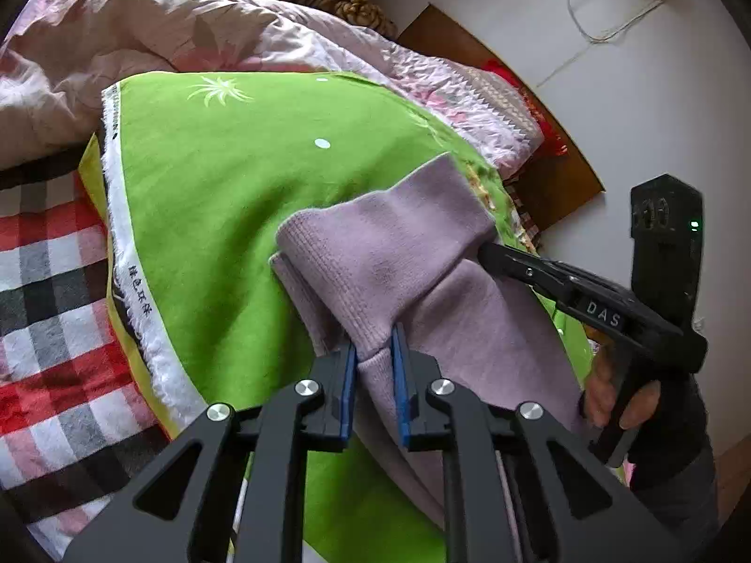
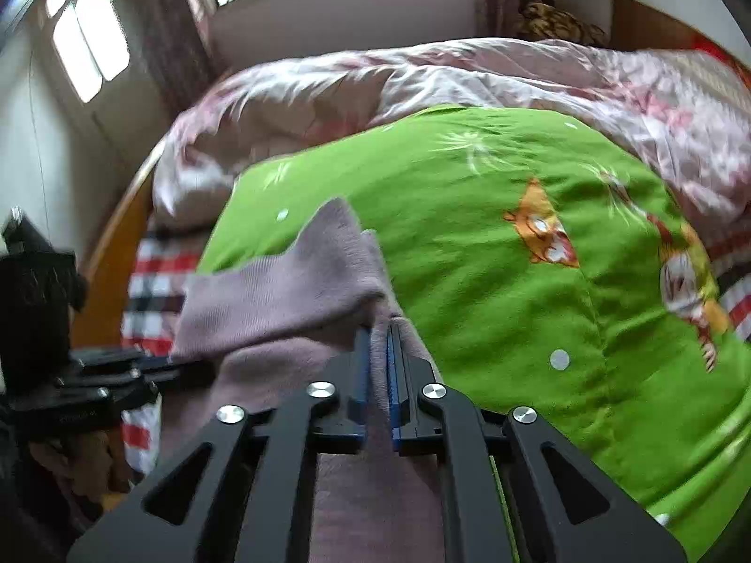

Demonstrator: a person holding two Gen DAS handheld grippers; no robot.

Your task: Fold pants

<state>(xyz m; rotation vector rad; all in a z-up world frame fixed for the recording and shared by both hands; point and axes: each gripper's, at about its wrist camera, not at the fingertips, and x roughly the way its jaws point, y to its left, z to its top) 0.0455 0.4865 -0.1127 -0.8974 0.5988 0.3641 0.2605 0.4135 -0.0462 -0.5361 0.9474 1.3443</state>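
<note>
The lilac knit pants [image 1: 403,253] hang lifted over the green blanket [image 1: 225,187]. My left gripper [image 1: 374,342] is shut on the ribbed edge of the pants, cloth pinched between its blue pads. My right gripper [image 2: 378,333] is shut on the same pants [image 2: 281,300] at the other end of the ribbed band. In the left wrist view the right gripper's black body [image 1: 577,300] reaches under the cloth from the right, its tips hidden by the fabric. In the right wrist view the left gripper's body [image 2: 84,389] shows at the far left.
The green blanket [image 2: 516,216] with cartoon prints covers the bed. A crumpled pink floral quilt [image 1: 155,33] lies behind it. A red, black and white plaid sheet [image 1: 51,305] lies to the left. A wooden headboard [image 1: 540,178] and white wall are to the right.
</note>
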